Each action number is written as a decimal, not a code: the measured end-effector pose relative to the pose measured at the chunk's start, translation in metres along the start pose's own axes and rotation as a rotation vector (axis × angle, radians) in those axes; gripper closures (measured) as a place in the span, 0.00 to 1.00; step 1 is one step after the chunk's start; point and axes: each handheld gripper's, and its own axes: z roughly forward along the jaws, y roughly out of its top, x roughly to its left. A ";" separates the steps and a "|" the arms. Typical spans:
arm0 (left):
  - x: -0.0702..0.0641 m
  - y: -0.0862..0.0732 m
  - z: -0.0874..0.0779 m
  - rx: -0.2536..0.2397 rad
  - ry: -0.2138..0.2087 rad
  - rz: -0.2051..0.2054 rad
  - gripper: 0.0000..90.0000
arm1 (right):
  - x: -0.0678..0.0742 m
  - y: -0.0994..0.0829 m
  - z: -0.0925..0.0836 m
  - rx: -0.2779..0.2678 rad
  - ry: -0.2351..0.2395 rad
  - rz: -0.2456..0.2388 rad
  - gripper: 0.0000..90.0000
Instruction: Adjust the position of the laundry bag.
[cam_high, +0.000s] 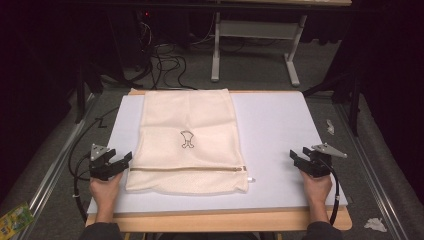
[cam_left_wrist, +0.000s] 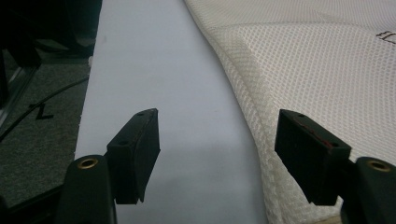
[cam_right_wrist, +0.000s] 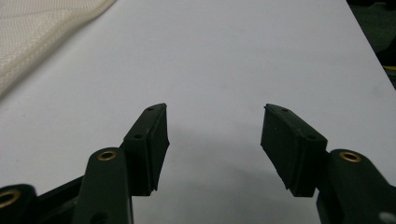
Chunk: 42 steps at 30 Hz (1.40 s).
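Observation:
A cream mesh laundry bag (cam_high: 187, 140) lies flat on the white table top (cam_high: 275, 130), its zipper (cam_high: 187, 169) running across near the front, pull tab (cam_high: 249, 178) at the right end. My left gripper (cam_high: 116, 161) rests at the bag's left edge, held by a hand, jaws open and empty. In the left gripper view the gripper (cam_left_wrist: 217, 135) has bare table between its jaws, and the bag (cam_left_wrist: 317, 70) lies under the right one. My right gripper (cam_high: 299, 156) is open near the table's right edge, well clear of the bag. The right gripper view shows that gripper (cam_right_wrist: 215, 130) over bare table, the bag's corner (cam_right_wrist: 42, 23) at upper left.
The table has a wooden front edge (cam_high: 215, 220). Cables (cam_high: 165, 62) lie on the grey floor behind it, near a white table leg frame (cam_high: 255, 45). A yellow-green packet (cam_high: 15, 217) lies on the floor at lower left, crumpled paper (cam_high: 375, 224) at lower right.

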 end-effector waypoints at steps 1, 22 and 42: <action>0.000 0.000 0.000 0.002 0.000 -0.001 0.35 | 0.000 0.000 0.000 0.001 0.000 -0.001 0.47; 0.003 0.001 0.000 0.004 -0.020 -0.015 0.37 | 0.000 0.001 0.000 0.002 -0.012 -0.002 0.51; -0.001 0.006 -0.005 0.001 -0.065 -0.005 0.41 | 0.013 0.008 -0.003 -0.001 0.063 -0.015 0.64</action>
